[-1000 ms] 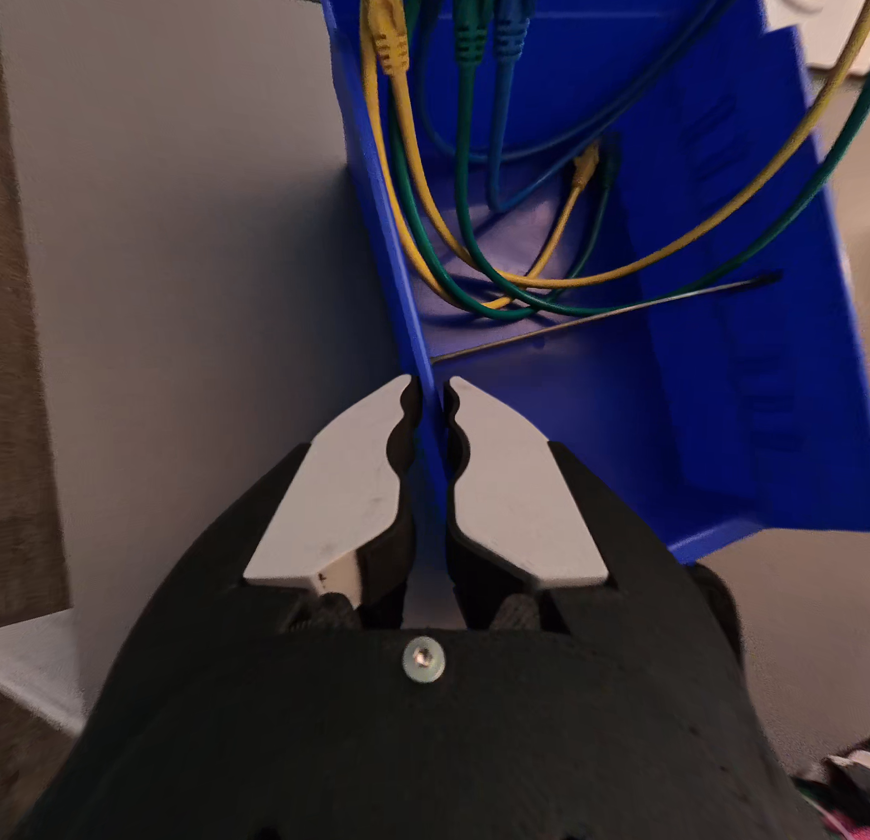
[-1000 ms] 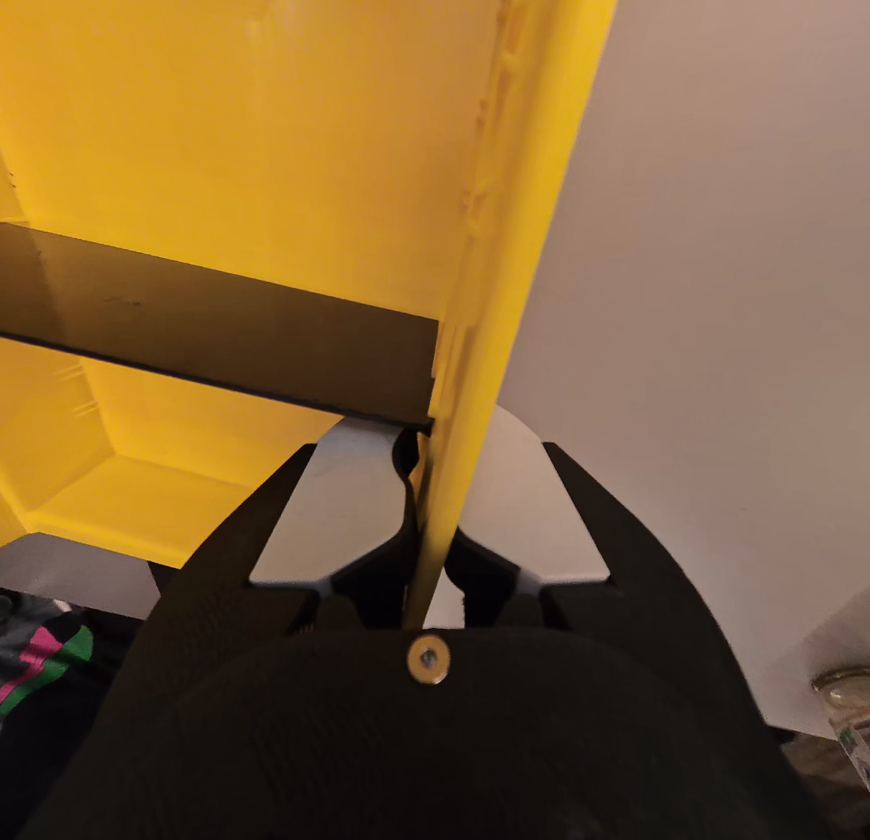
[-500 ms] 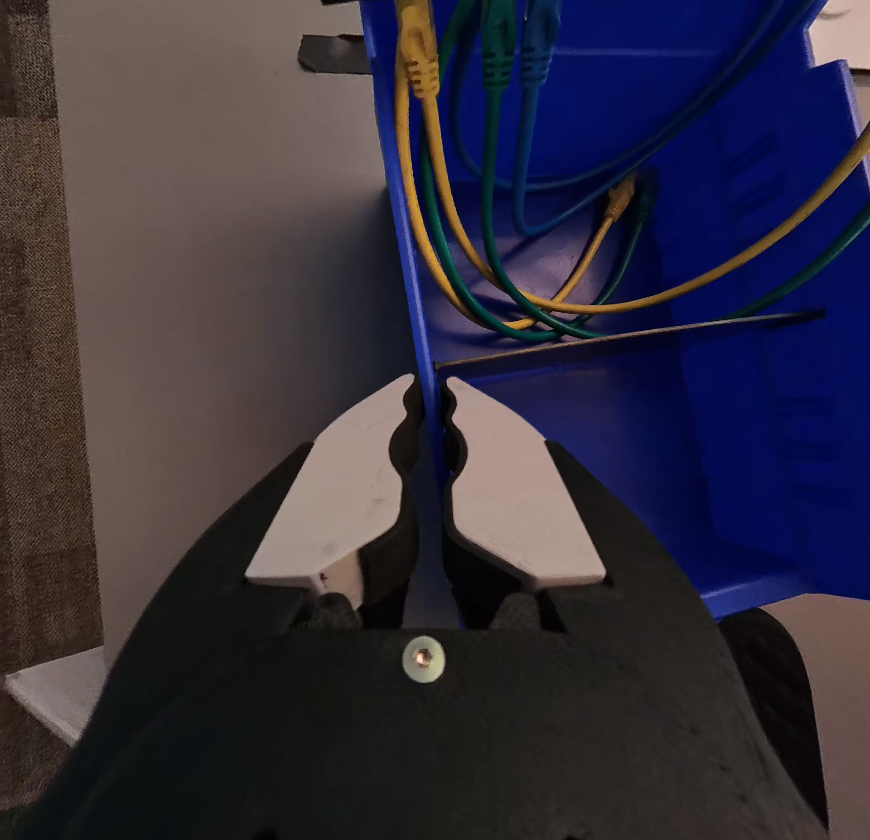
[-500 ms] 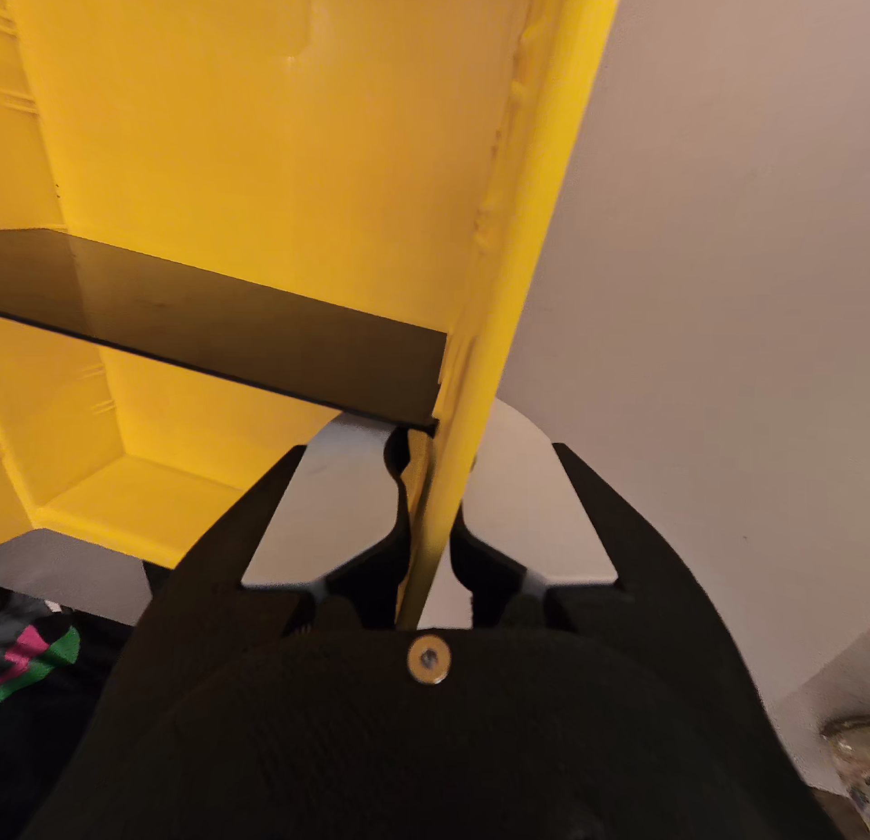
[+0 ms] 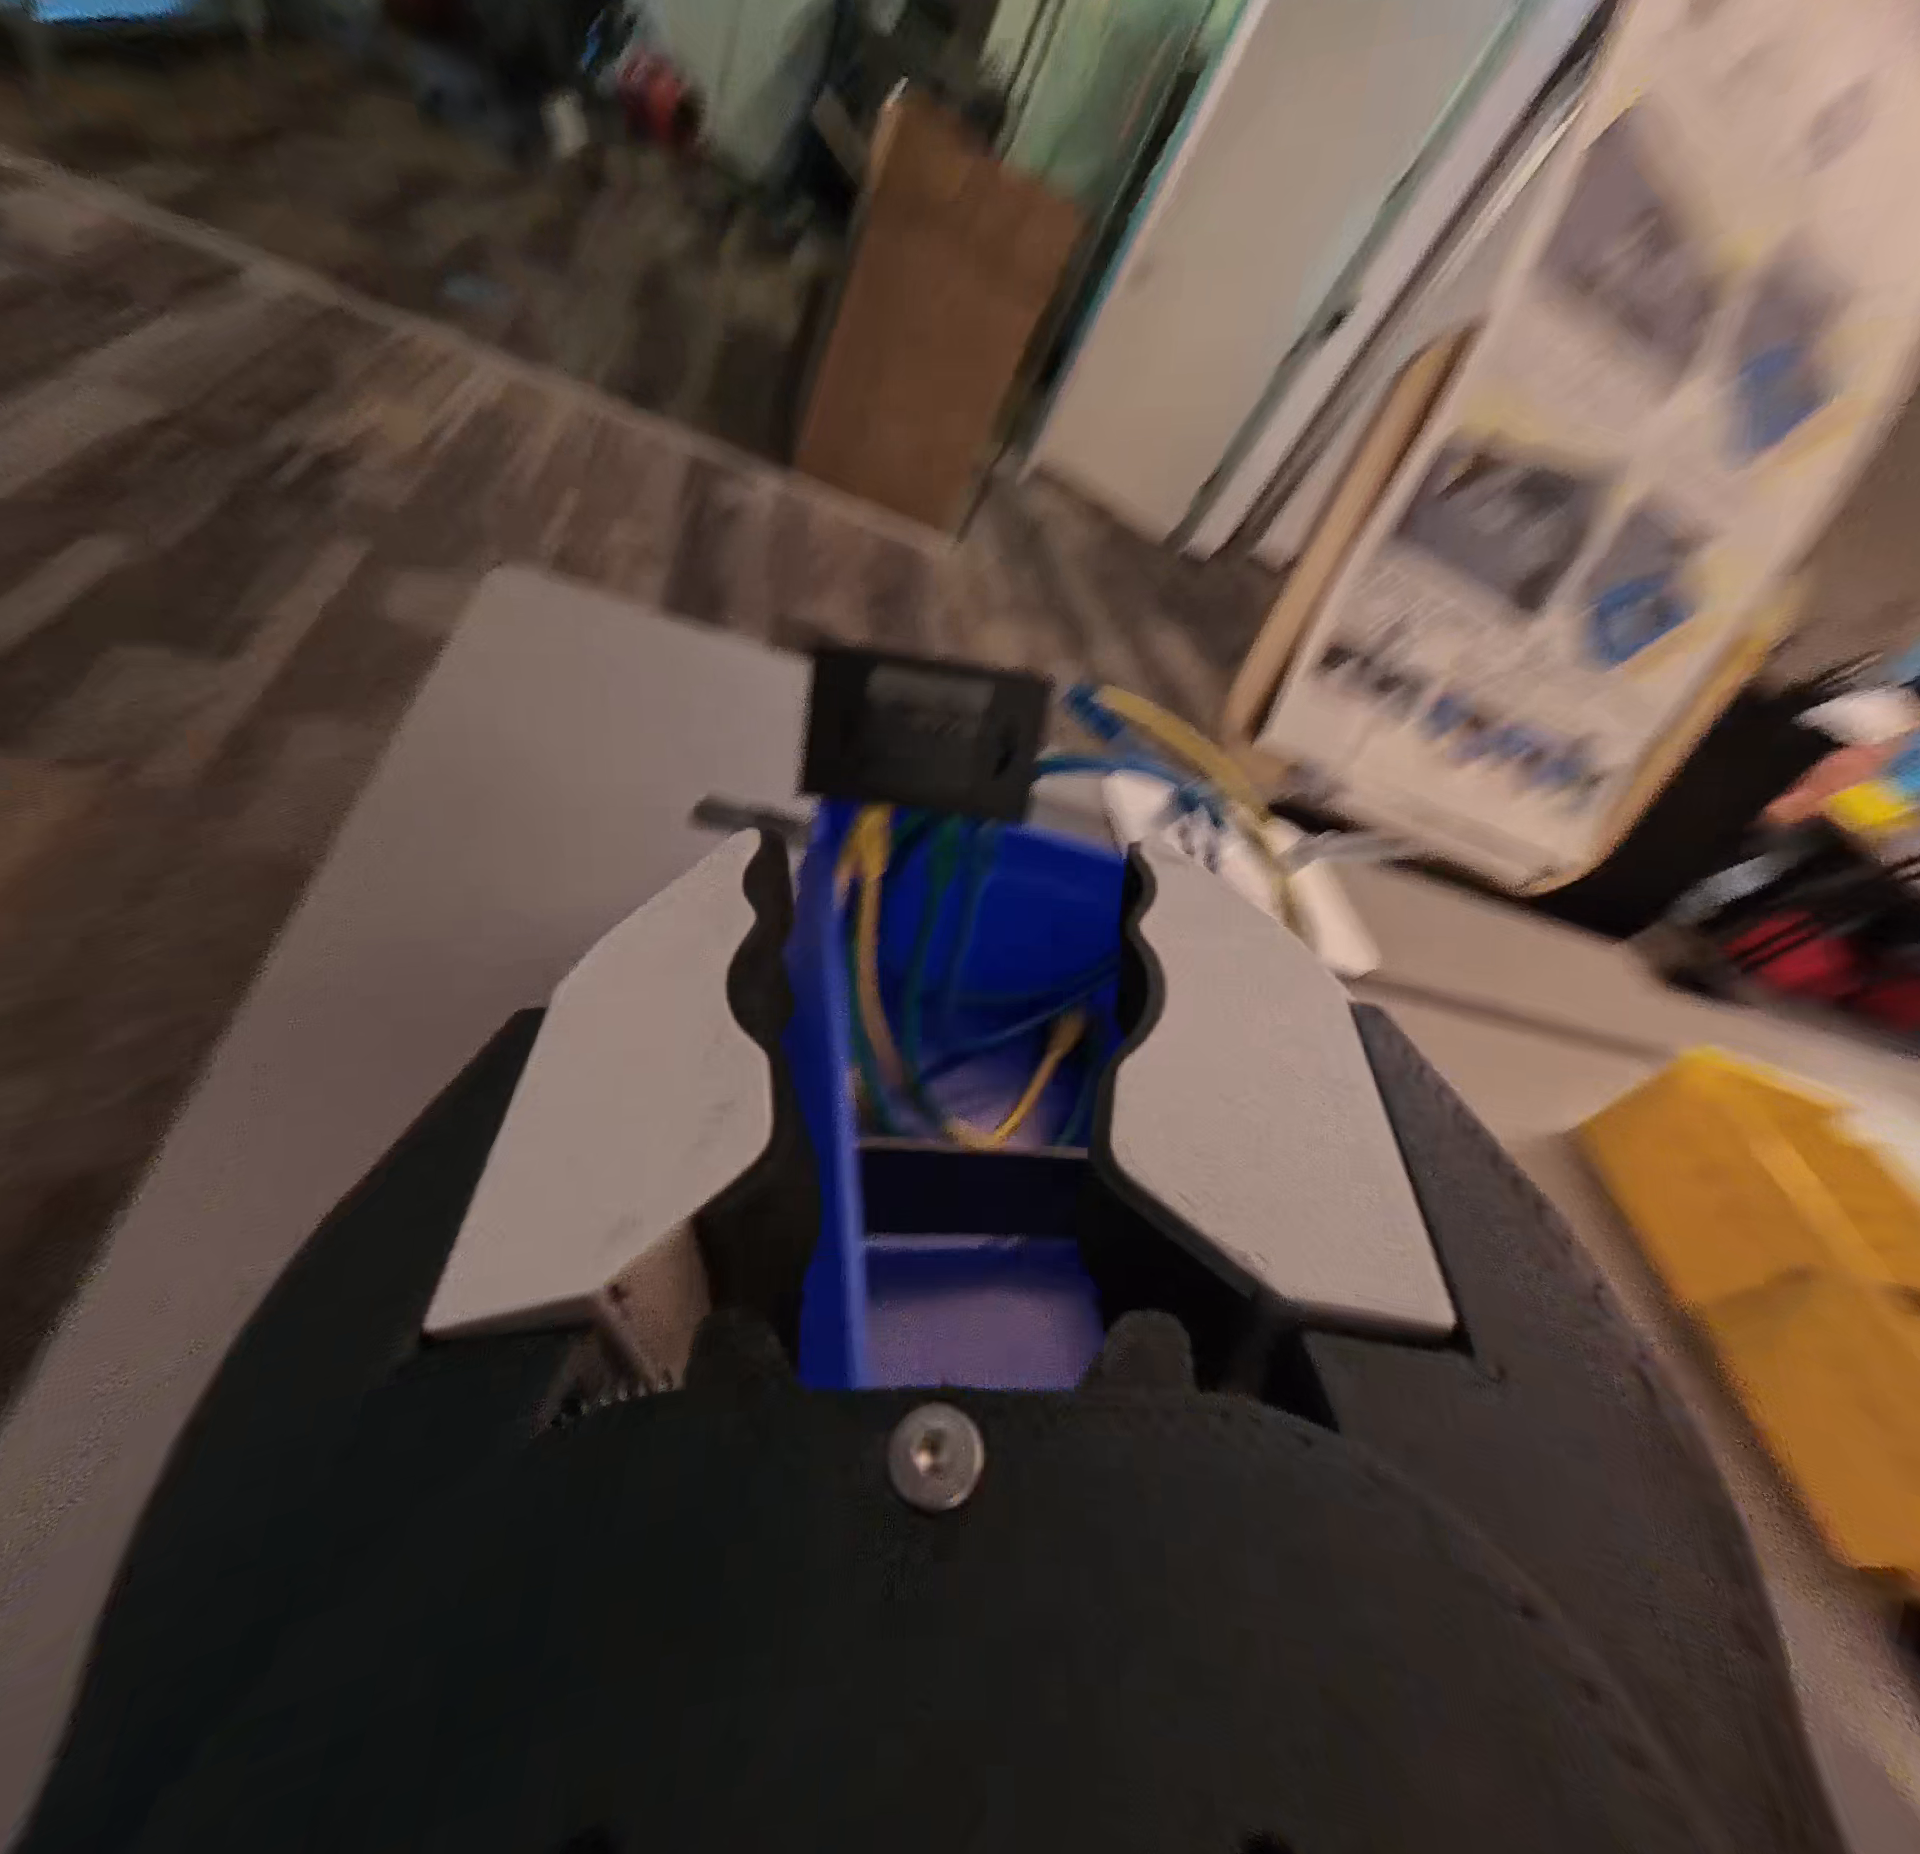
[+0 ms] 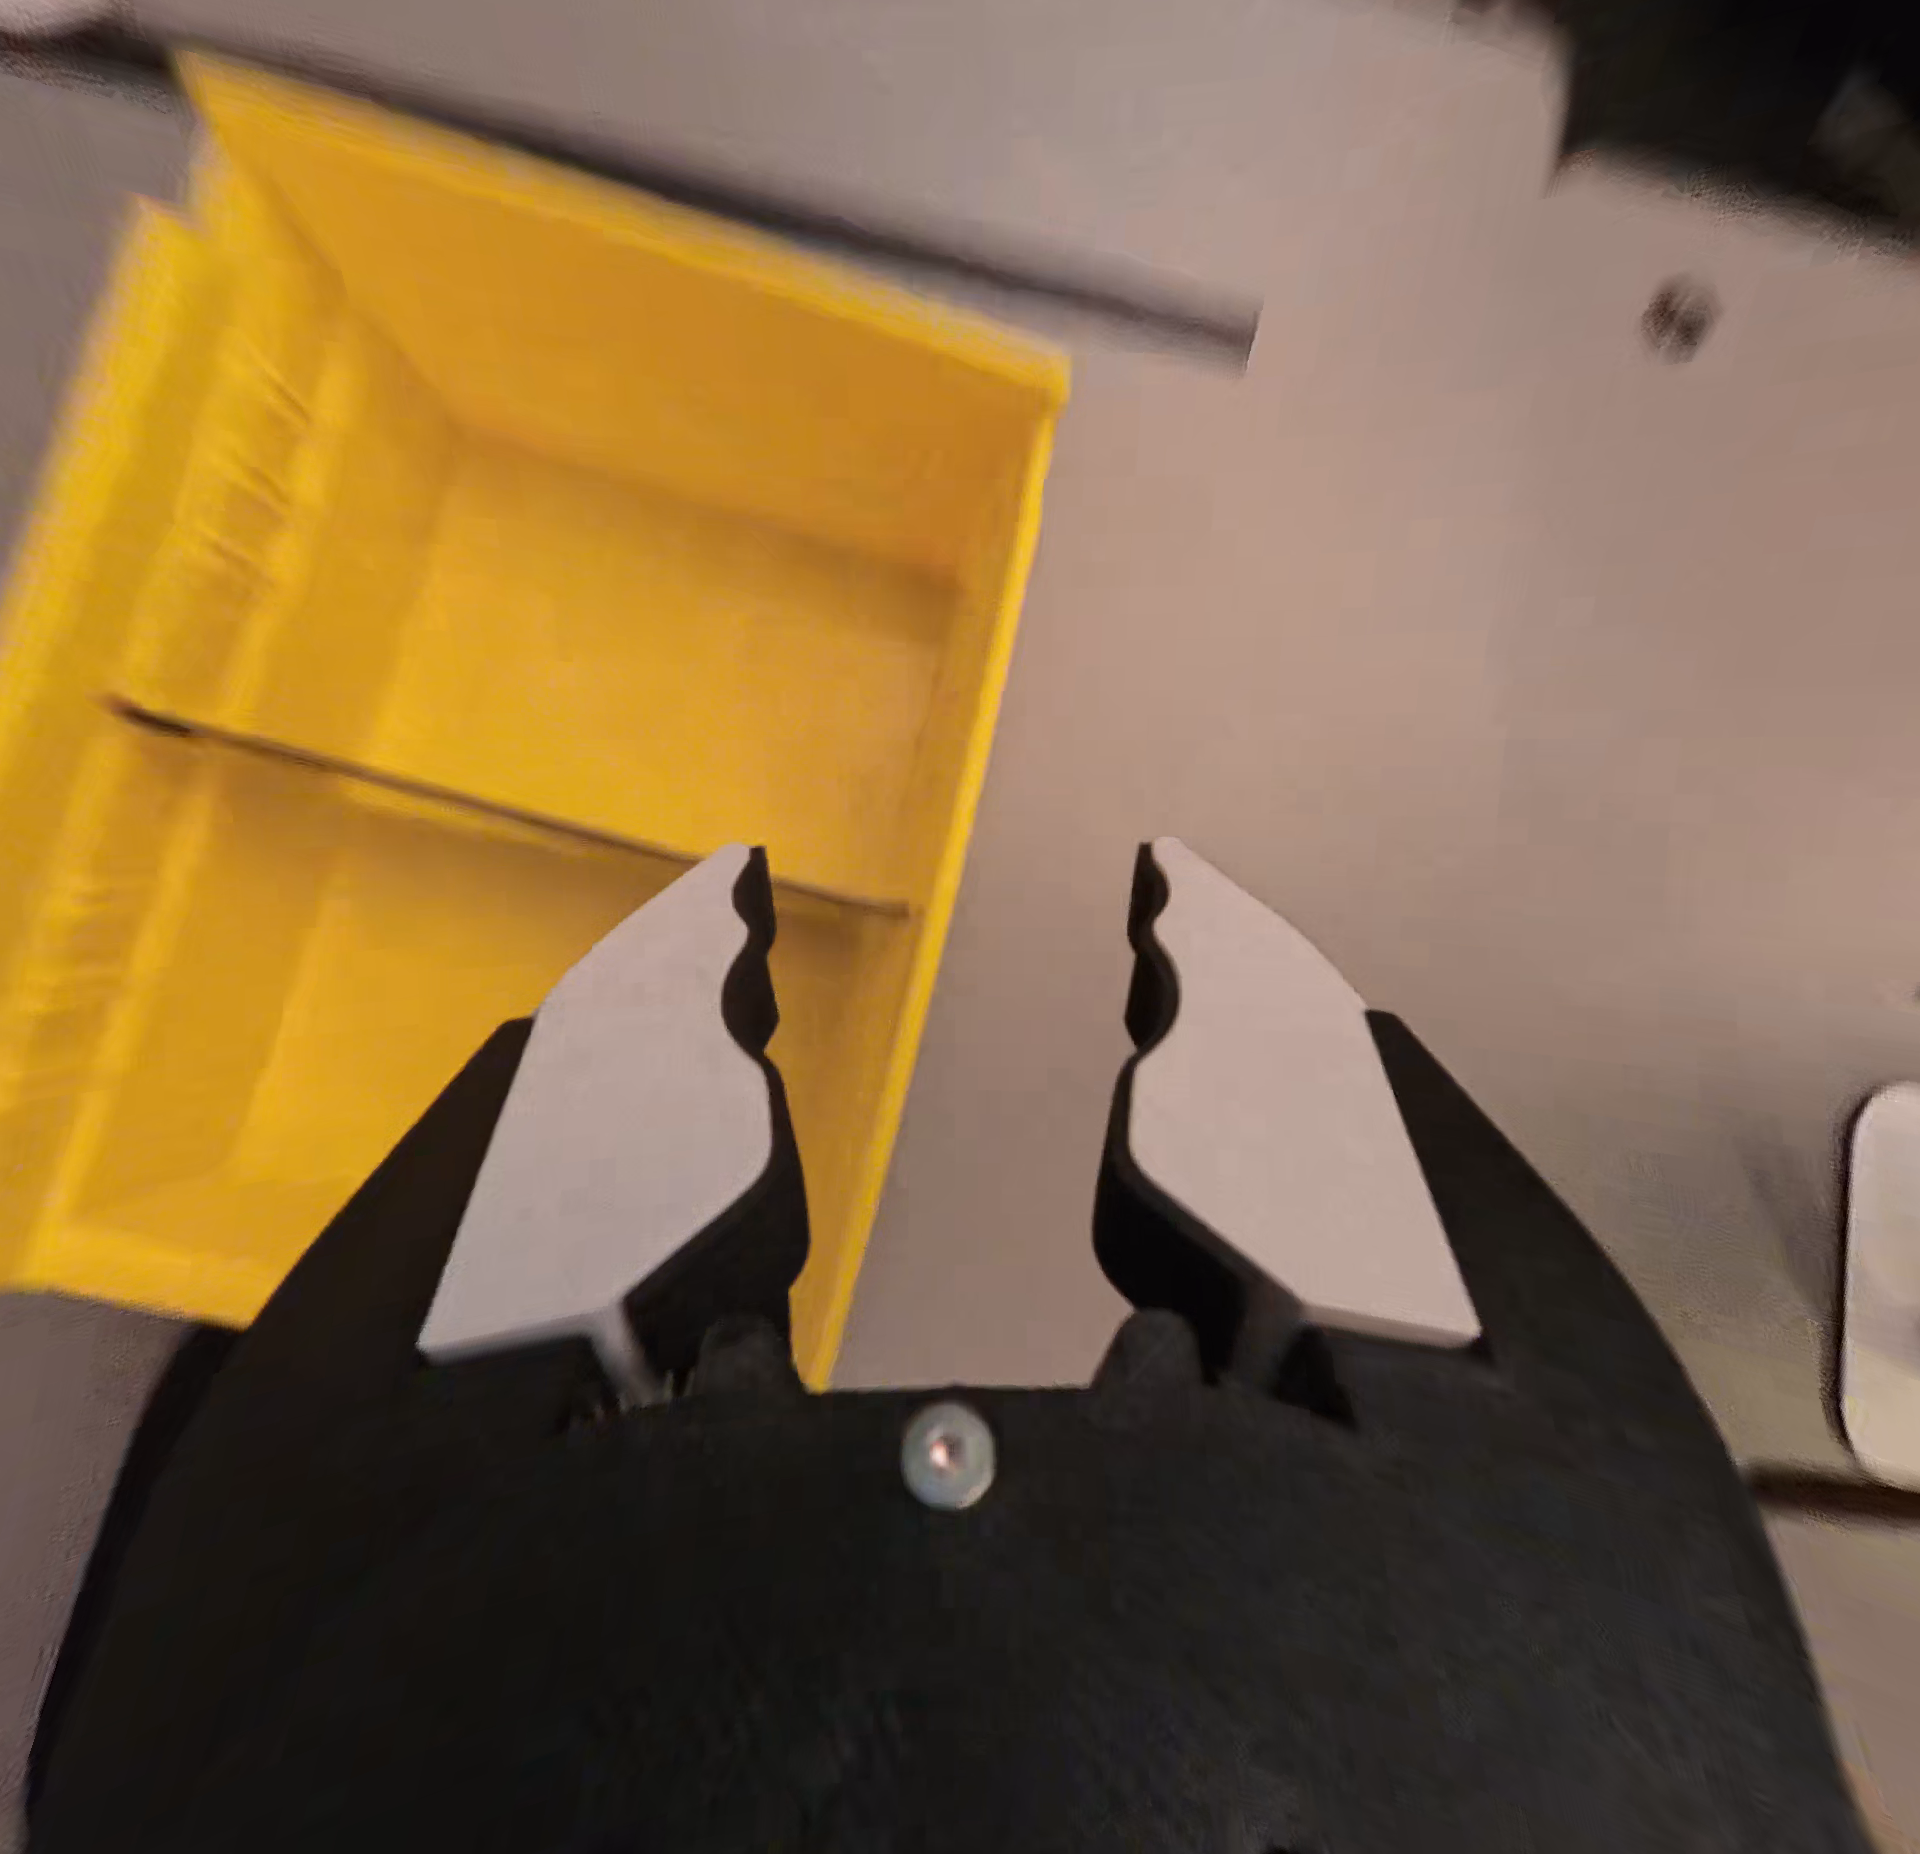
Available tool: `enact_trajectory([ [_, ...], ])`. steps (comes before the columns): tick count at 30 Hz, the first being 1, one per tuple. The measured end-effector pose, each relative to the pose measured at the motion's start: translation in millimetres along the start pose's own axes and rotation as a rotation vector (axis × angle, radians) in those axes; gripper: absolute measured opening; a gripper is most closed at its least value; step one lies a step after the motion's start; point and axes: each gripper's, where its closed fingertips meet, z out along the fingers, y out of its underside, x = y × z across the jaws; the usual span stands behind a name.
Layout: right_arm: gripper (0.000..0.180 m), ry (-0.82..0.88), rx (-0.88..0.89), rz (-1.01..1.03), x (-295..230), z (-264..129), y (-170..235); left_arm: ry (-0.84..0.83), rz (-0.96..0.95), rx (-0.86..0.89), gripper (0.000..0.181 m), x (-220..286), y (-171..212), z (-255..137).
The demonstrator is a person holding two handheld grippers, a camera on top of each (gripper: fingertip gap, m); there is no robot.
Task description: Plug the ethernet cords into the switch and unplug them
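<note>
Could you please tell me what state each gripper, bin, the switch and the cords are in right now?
left gripper: open, holding nothing.
right gripper: open, holding nothing.
blue bin: upright on the table, holds cords.
yellow bin: upright on the table, both compartments empty.
black divider: standing across the yellow bin.
switch: at the blue bin's far end.
cords: hang below the switch; plugged or not is blurred.

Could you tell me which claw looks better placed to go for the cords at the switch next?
Probably the left claw: it is open and faces the blue bin holding the cords below the black switch. The right claw, also open, faces only the yellow bin.
</note>
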Motion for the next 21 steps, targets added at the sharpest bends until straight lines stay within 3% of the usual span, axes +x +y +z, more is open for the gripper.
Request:
enact_trajectory([
  [3,0.068,0.042,0.478,-0.035,-24.5,-55.0,-69.6,0.199,-0.111,0.085,0.061,18.8,-10.0,-4.1],
  [6,0.067,0.033,0.900,-0.036,-61.1,-119.5,-123.3,0.159,-0.061,0.046,0.067,12.1,-1.5,1.9],
  [8,0.066,0.005,1.082,-0.099,-90.2,-151.2,-146.2,0.140,-0.007,0.029,0.074,12.4,3.1,7.9],
  [13,0.065,-0.214,1.127,-0.255,-169.0,-149.3,-154.7,0.347,0.044,0.145,0.067,36.8,-11.2,32.4],
  [17,0.065,-0.311,1.054,-0.467,-215.3,-127.1,-149.3,0.381,0.220,-0.081,0.084,9.4,-5.3,76.8],
  [21,0.066,-0.383,1.046,-0.646,-244.4,-125.3,-136.5,0.503,0.166,-0.155,0.088,-15.7,-2.6,107.0],
])
